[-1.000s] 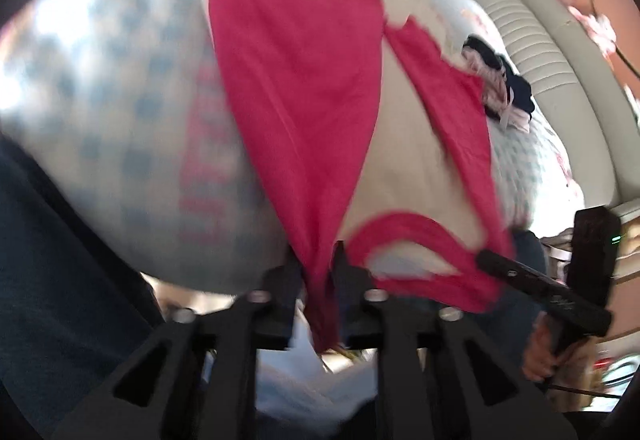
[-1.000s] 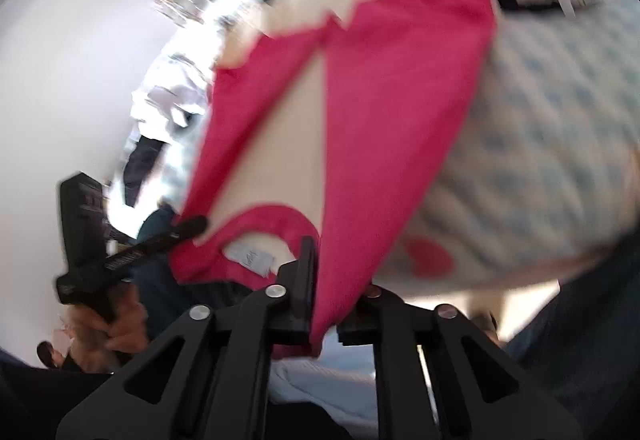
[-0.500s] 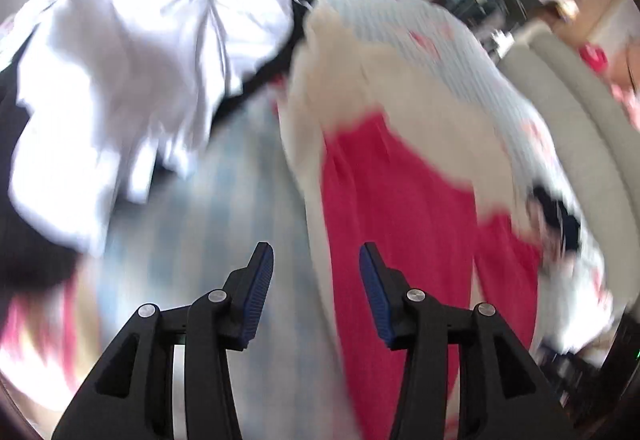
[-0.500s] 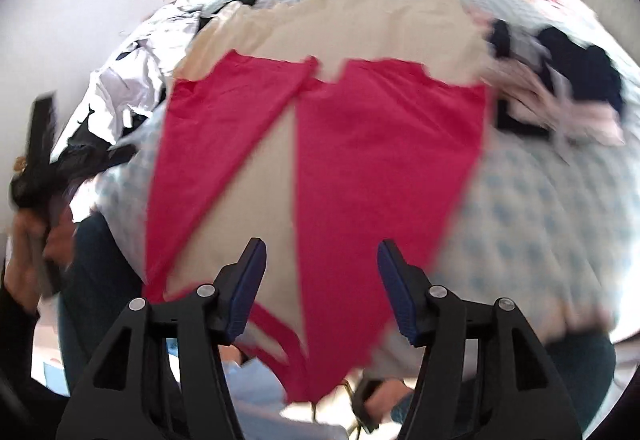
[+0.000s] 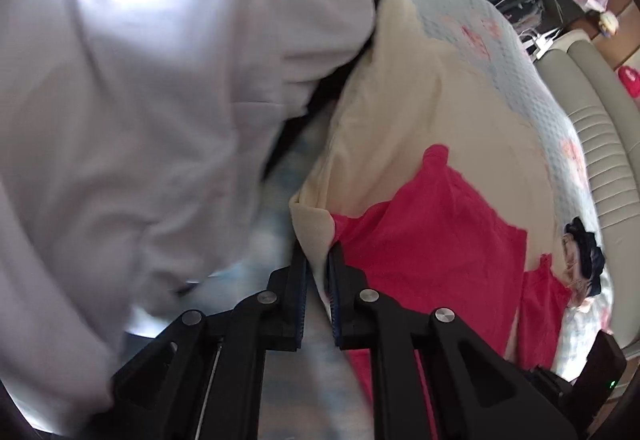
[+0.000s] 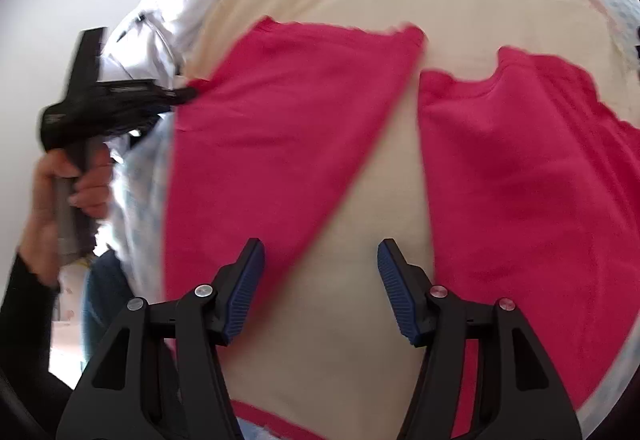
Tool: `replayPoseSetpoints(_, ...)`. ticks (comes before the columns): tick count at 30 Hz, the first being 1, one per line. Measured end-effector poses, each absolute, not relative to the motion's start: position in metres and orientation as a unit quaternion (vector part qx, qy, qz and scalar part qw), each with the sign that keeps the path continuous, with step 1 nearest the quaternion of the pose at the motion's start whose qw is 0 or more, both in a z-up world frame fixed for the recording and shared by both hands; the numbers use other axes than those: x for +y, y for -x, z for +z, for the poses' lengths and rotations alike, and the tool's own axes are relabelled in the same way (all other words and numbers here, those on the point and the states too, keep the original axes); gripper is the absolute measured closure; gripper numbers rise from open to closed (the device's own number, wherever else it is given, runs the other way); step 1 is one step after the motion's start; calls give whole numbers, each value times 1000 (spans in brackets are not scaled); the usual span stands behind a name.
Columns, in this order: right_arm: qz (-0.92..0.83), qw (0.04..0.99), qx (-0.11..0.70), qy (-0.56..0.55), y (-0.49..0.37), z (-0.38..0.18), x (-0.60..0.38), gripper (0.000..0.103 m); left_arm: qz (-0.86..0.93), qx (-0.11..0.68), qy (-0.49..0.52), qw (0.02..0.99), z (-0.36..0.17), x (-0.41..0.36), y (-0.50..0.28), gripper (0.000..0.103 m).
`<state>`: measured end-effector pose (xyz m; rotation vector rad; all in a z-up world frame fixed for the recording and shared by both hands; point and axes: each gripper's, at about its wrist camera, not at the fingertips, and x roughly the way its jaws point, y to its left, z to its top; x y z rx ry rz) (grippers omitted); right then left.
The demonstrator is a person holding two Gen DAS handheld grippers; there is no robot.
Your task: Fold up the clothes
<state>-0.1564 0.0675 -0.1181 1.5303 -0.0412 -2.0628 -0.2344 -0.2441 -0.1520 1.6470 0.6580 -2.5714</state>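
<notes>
A cream shirt with red sleeves lies flat on the bed, both sleeves folded inward. My left gripper is shut on the shirt's cream left edge, where the red sleeve meets it. In the right wrist view the left gripper touches the shirt's left side. My right gripper is open and empty, hovering just above the cream middle of the shirt between the two sleeves.
A heap of white clothes lies left of the shirt. A dark and pink garment lies at the shirt's right. The bed has a pale blue checked cover. A cream padded headboard runs along the far side.
Both grippers let go of the shirt's collar end after laying it down. The left gripper moved to the shirt's left edge and shut on it. The right gripper opened and hovers over the middle.
</notes>
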Motion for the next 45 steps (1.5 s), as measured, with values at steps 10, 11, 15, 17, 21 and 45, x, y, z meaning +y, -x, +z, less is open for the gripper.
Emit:
replayPoseSetpoints(10, -783, 317, -5, -536, 136, -104, 58, 35, -873, 154, -459, -65, -102, -202, 221, 88)
replayPoseSetpoints(11, -784, 320, -4, -532, 133, -102, 57, 34, -867, 148, -470, -69, -109, -197, 227, 88)
replayPoseSetpoints(15, -760, 301, 17, -576, 138, -134, 48, 35, -839, 81, -534, 66, -139, -213, 240, 81)
replayPoseSetpoints(17, -759, 299, 4, -578, 136, -130, 56, 35, -838, 151, -522, 58, -135, -232, 228, 78)
replayPoseSetpoints(21, -767, 295, -22, -569, 128, -113, 83, 35, -863, 148, -478, 67, -106, -229, 184, 80)
replayPoseSetpoints(45, -777, 207, -48, -592, 26, -122, 171, 34, -780, 151, -592, -132, -173, -56, 33, 76)
